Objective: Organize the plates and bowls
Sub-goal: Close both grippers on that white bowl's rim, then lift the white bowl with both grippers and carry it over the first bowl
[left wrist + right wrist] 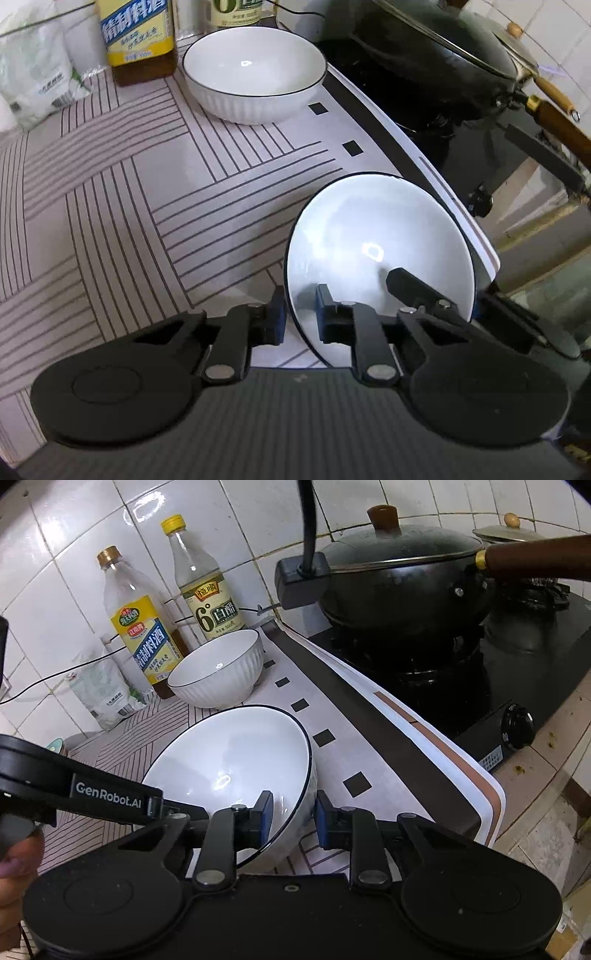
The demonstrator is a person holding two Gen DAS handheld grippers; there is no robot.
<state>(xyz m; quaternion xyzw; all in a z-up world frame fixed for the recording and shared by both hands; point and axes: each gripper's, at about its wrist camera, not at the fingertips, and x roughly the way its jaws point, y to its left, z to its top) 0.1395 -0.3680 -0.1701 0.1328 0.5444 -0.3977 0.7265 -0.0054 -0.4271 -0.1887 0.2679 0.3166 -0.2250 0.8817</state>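
Tilted bowl [376,254] on counter; rim between jaws of left gripper [300,314], clamped; opposite rim between jaws of right gripper [293,821], narrowed onto wall. Glazed ceramic judged stiff, slippery, breakable; grip rim. Second bowl [218,670] beyond jaws.

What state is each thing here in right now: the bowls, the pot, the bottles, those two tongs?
Near bowl: tilted, gripped at opposite sides of its rim.
Far bowl: upright, empty, untouched.
Wok: on the stove, lid on.
Two bottles: upright, capped.
Left tongs: shut on the near bowl's rim.
Right tongs: shut on the near bowl's rim.
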